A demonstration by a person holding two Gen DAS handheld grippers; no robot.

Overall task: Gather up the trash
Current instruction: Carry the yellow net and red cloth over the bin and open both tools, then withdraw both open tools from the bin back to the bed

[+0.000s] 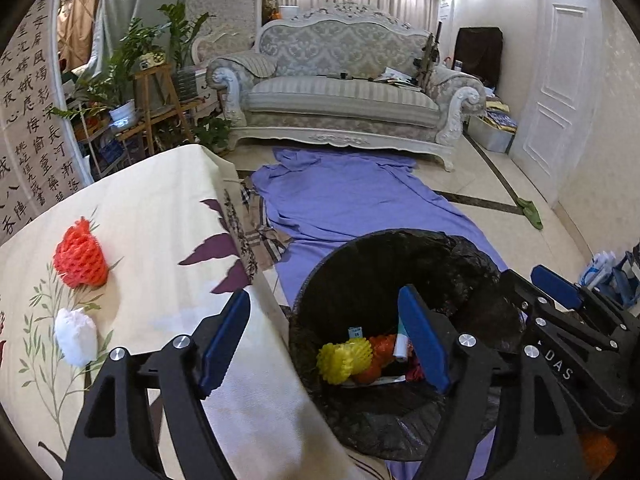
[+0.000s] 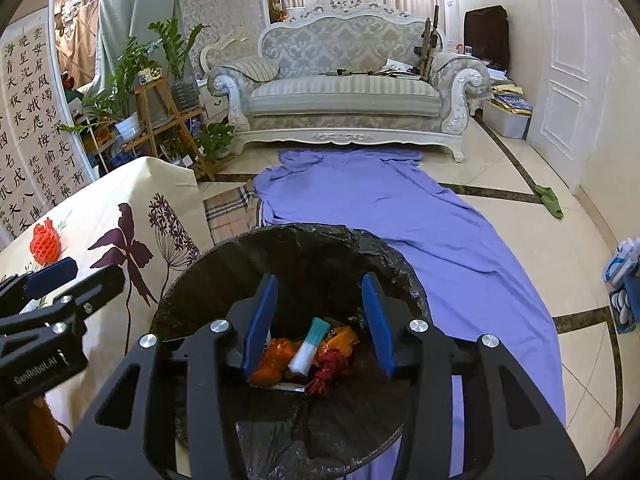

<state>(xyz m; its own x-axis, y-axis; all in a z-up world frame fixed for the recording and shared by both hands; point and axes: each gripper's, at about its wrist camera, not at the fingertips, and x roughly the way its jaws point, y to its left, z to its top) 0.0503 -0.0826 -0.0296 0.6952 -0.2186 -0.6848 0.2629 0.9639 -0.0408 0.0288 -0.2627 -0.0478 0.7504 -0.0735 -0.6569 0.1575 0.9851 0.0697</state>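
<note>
A bin with a black liner [image 1: 472, 264] [image 2: 224, 256] stands on the floor beside the table. Inside lie a yellow foam net [image 1: 344, 360], orange wrappers [image 2: 276, 364], a white and teal tube [image 2: 310, 346] and red scraps. My left gripper [image 1: 324, 340] is open and empty, over the table edge and the bin's left rim. My right gripper [image 2: 318, 320] is open and empty, right above the bin's mouth. On the table a red foam net [image 1: 80, 256] [image 2: 46, 242] and a crumpled white tissue [image 1: 76, 340] lie apart.
The table has a cream floral cloth [image 1: 160, 240] [image 2: 120, 208]. A purple sheet [image 1: 352, 200] [image 2: 400, 216] covers the floor up to a sofa [image 1: 344, 92]. Plants on wooden stands [image 1: 152, 80] are at the left. A green slipper [image 2: 550, 200] lies near the white door.
</note>
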